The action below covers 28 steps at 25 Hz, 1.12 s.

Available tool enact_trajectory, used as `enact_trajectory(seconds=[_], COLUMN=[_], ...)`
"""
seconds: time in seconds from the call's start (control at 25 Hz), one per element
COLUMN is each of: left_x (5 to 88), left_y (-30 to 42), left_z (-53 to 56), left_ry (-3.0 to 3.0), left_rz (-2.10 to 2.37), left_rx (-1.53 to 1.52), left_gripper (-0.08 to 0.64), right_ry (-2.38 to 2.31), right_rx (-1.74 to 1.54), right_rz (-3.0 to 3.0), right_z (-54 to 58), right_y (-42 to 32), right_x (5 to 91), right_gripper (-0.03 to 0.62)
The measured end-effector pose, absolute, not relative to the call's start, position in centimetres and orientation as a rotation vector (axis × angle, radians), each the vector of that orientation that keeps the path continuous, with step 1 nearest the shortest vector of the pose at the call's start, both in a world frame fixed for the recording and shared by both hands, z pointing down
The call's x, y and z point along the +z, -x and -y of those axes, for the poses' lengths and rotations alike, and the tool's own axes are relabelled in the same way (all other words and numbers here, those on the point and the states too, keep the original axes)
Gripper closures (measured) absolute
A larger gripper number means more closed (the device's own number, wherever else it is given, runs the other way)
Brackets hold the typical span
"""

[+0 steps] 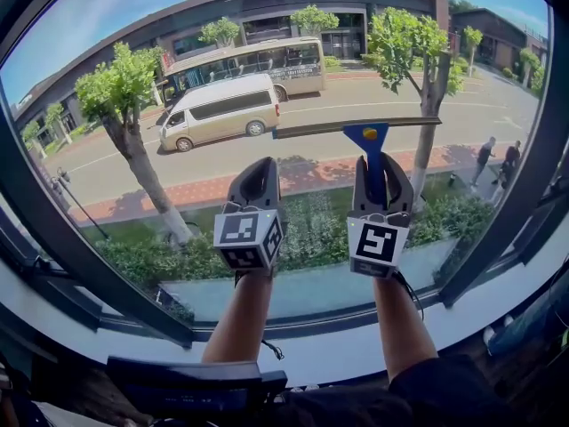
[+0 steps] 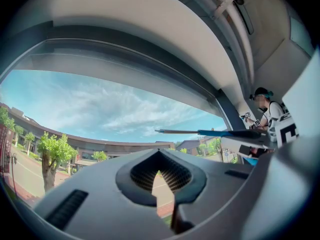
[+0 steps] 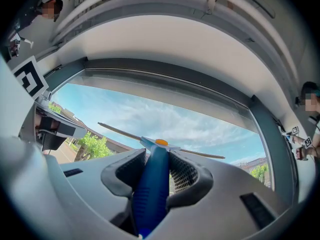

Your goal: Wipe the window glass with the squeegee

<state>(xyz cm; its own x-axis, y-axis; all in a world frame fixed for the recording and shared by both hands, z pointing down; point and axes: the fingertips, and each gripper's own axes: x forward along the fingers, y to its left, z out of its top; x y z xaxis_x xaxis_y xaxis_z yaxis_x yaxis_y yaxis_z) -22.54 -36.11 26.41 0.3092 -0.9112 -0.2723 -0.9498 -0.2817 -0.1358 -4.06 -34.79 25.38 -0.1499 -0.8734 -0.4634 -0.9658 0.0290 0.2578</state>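
The squeegee (image 1: 372, 146) has a blue handle with an orange spot, and its long thin blade (image 1: 356, 126) lies level against the window glass (image 1: 222, 60). My right gripper (image 1: 380, 171) is shut on the handle, just under the blade. In the right gripper view the blue handle (image 3: 151, 184) runs up between the jaws of the right gripper (image 3: 159, 156) to the blade (image 3: 120, 130). My left gripper (image 1: 259, 180) is raised beside it on the left, apart from the squeegee. Its jaws (image 2: 161, 166) are shut with nothing in them. The blade (image 2: 180, 131) shows to its right.
Dark window frame bars (image 1: 53, 238) slant down at left and right (image 1: 524, 176). A white sill (image 1: 311, 350) runs below the glass, with a dark object (image 1: 196, 385) near my body. Outside are a van, a bus and trees. A person (image 2: 265, 109) stands indoors to the right.
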Motion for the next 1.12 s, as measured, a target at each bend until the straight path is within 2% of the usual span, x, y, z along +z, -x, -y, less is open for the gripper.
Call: enact_trajectory(seconds=[0.48,1.12], left_x=[27.4,29.1], left_y=[23.3,20.7], left_z=[36.3,36.0], left_ry=[2.312,2.301], left_rz=[-1.719,-1.758], left_rx=[0.180,0.155], left_gripper=[0.558,0.558], right_ry=[1.927,1.963], right_rx=[0.770,0.769], right_rz=[-2.158,-2.219], right_z=[34.6,34.6], right_y=[4.9,2.3], right_x=[27.6,30.9], right_gripper=[0.449,0.449])
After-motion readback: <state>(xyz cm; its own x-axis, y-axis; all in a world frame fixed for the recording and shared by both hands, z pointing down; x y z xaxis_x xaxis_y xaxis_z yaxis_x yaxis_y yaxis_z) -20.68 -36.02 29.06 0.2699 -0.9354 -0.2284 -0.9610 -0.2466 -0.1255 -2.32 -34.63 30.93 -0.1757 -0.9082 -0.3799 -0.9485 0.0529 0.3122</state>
